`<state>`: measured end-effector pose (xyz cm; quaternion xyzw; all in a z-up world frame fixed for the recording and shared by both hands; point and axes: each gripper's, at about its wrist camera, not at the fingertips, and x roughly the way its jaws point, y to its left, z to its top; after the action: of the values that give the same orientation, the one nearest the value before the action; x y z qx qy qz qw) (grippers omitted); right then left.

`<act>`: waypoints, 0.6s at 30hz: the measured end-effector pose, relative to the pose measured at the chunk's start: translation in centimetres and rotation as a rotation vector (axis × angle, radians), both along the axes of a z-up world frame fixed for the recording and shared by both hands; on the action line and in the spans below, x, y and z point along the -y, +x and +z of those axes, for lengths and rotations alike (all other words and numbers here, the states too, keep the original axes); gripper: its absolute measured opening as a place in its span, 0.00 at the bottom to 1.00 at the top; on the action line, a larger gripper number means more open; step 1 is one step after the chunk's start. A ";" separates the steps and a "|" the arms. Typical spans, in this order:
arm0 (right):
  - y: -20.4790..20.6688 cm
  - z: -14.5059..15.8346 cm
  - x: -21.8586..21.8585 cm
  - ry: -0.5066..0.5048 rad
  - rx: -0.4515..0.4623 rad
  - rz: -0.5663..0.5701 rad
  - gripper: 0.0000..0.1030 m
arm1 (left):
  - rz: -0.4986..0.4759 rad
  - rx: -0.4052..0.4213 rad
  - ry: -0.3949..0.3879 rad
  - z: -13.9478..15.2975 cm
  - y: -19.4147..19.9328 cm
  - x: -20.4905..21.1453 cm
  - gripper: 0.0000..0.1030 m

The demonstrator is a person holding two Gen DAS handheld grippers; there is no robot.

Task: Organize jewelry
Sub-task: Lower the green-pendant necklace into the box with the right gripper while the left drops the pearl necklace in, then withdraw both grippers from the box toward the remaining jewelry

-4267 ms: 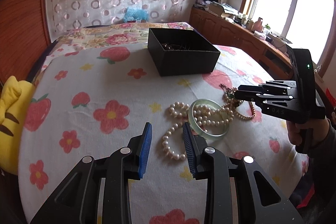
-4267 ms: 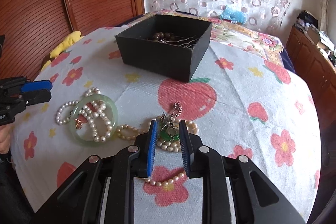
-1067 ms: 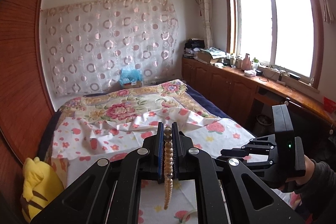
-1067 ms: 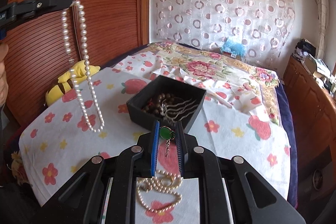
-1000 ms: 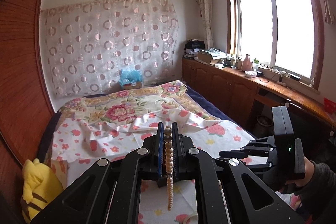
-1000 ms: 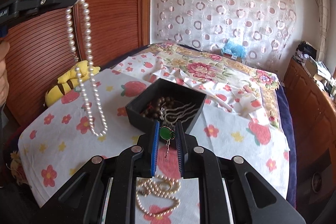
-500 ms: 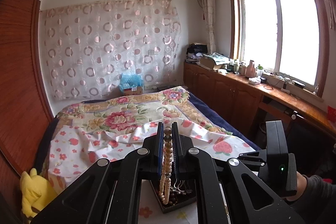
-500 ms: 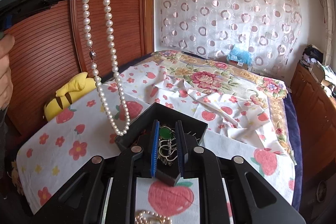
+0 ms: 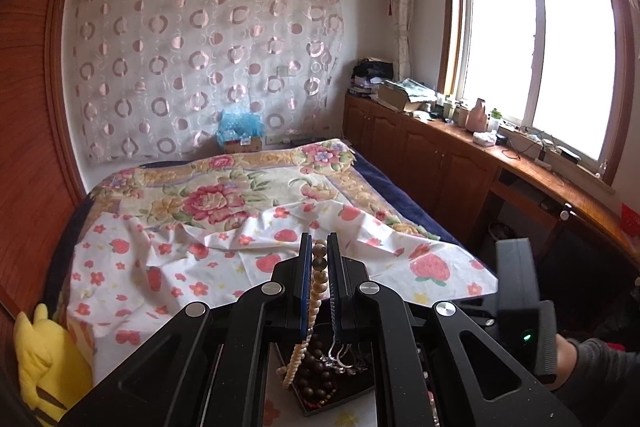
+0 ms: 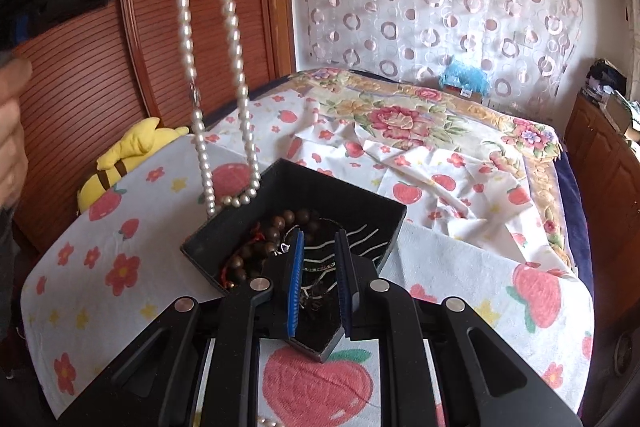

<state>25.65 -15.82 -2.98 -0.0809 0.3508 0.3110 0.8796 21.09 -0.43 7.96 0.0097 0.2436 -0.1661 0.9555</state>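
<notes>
You are holding both grippers over the black box point(image 10: 356, 203) sitting on the strawberry-print sheet point(image 10: 472, 291). Your left gripper point(image 9: 319, 259) is pinching the pearl necklace point(image 10: 224, 75), dangling it above the box's near corner. Your right gripper point(image 10: 318, 283) is hovering with jaws narrowly parted over the box's beads and chains, apparently holding nothing, though the dark interior is obscuring that.

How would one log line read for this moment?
left tool: shut on pearl necklace, dangling over black box | right tool: above box, grip unclear
</notes>
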 end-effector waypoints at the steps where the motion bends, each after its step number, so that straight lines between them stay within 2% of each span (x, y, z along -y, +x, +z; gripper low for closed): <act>1: 0.1 -0.2 -0.1 -0.001 -0.002 0.002 0.17 | -0.005 0.003 -0.006 0.3 0.0 0.1 0.07; 9: 0.2 -0.4 0.3 0.005 -0.002 -0.008 0.17 | -0.019 0.071 -0.036 3.2 -0.9 0.3 0.05; 12: 0.0 -0.3 0.9 0.005 0.002 -0.021 0.17 | -0.011 0.096 -0.012 3.7 -1.4 0.8 0.05; 18: -0.4 -0.6 2.0 0.007 -0.007 -0.041 0.17 | -0.023 0.048 -0.012 2.3 -0.6 1.1 0.04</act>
<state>25.27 -17.85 -3.60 -0.0697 0.3545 0.2944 0.8848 20.53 -1.52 10.29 0.0109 0.2195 -0.1783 0.9591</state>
